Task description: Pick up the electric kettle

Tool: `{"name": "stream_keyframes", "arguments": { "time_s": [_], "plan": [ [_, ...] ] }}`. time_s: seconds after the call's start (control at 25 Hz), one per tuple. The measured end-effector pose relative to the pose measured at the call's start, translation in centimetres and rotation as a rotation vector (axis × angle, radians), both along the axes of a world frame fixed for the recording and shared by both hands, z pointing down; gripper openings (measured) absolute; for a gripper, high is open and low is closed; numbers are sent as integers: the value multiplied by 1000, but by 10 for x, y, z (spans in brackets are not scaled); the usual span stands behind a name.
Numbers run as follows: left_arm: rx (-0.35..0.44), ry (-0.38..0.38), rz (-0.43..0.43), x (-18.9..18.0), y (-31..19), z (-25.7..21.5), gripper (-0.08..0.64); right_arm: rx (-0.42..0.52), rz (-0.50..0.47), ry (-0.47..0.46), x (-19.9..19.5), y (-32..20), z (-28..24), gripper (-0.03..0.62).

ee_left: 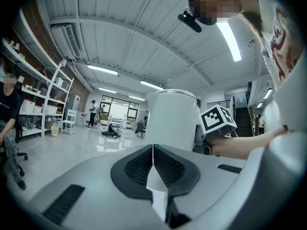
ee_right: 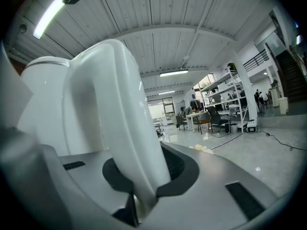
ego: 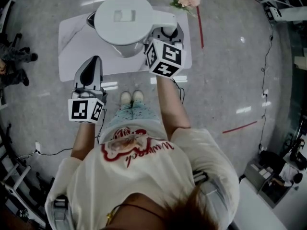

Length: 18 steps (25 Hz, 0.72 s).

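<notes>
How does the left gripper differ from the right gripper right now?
The right gripper is clamped on the handle of the electric kettle; the left gripper has its jaws shut on nothing. In the head view the right gripper is at the kettle, over the white table, while the left gripper stands apart from it, at the table's near edge. Both carry a marker cube and are hand-held.

The right gripper (ee_right: 144, 186) clamps the white handle (ee_right: 117, 104) of the electric kettle (ee_right: 41, 104) — its body looms at nine o'clock. At three o'clock, well apart, stand shelving (ee_right: 235, 95) and desks (ee_right: 201, 116).
</notes>
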<state>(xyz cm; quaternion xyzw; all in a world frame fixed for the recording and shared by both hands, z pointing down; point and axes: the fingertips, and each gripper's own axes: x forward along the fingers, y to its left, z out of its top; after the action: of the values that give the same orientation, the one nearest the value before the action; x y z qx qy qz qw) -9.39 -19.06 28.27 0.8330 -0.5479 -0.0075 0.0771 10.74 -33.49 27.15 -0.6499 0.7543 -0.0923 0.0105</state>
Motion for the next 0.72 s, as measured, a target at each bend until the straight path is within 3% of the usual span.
{"name": "stream_keyframes", "arguments": {
  "time_s": [0.44,0.72],
  "plan": [
    [51,-7,-41,32,19,-17,14,13,-59,10,18,22,-17,57],
    [81,-10,-73,28,36,-23,14,33,-92,1,9,42,-24,57]
  ]
}}
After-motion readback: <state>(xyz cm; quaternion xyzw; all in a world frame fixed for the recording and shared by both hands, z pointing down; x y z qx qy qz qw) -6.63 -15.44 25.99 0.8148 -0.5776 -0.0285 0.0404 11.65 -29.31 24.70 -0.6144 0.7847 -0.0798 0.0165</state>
